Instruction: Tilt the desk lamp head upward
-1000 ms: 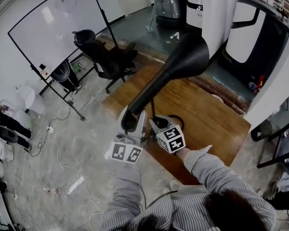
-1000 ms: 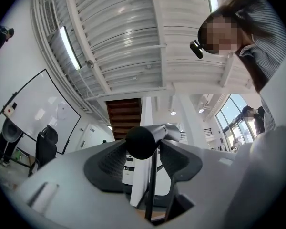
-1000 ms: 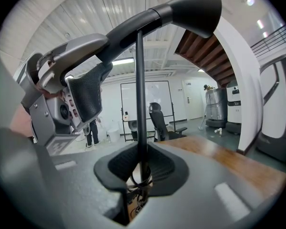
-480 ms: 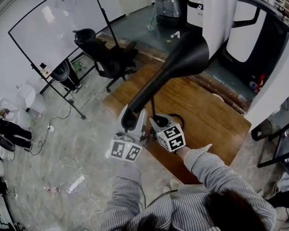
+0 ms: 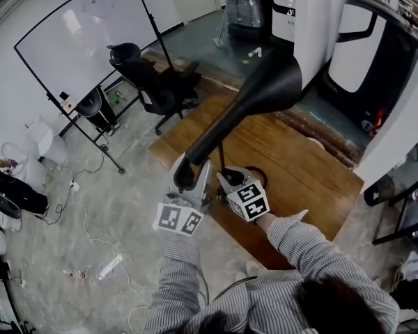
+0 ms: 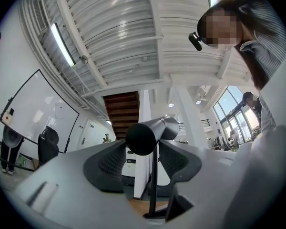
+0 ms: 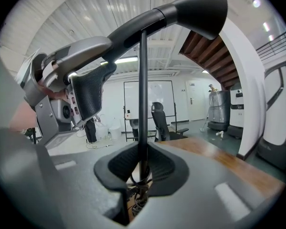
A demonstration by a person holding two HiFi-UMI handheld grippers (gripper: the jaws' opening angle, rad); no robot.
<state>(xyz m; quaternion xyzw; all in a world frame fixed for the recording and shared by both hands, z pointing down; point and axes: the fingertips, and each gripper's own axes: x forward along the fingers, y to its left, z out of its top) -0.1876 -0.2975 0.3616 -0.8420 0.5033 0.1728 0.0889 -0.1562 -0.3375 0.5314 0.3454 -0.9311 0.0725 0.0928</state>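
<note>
- Black is the one desk lamp [image 5: 245, 110] in view, made of one funnel-shaped lamp head [image 5: 268, 88] and one thin pole [image 5: 221, 157]; it stands on one wooden surface [image 5: 299, 165].
- The lamp head crosses the top of the pole at a slant. Its wide mouth is raised on the far side of the pole, and its narrow rear end sits low on the near side.
- Two grippers are in use, each with one marker cube, and both are close to the pole.
- The left gripper [image 5: 184, 176] is at the rear end of the lamp head, just left of the pole. Its jaws stand wide and are closing, with the round rear end between them and the pads [image 6: 109, 161] against its sides.
- The right gripper [image 5: 228, 178] is on the pole itself, below the lamp head. Its jaws are nearly together and pinch the pole [image 7: 143, 89] between the pads [image 7: 159, 168].
- One whiteboard [image 5: 76, 47] and one black office chair [image 5: 157, 82] stand well left of the pole, beyond the surface.
</note>
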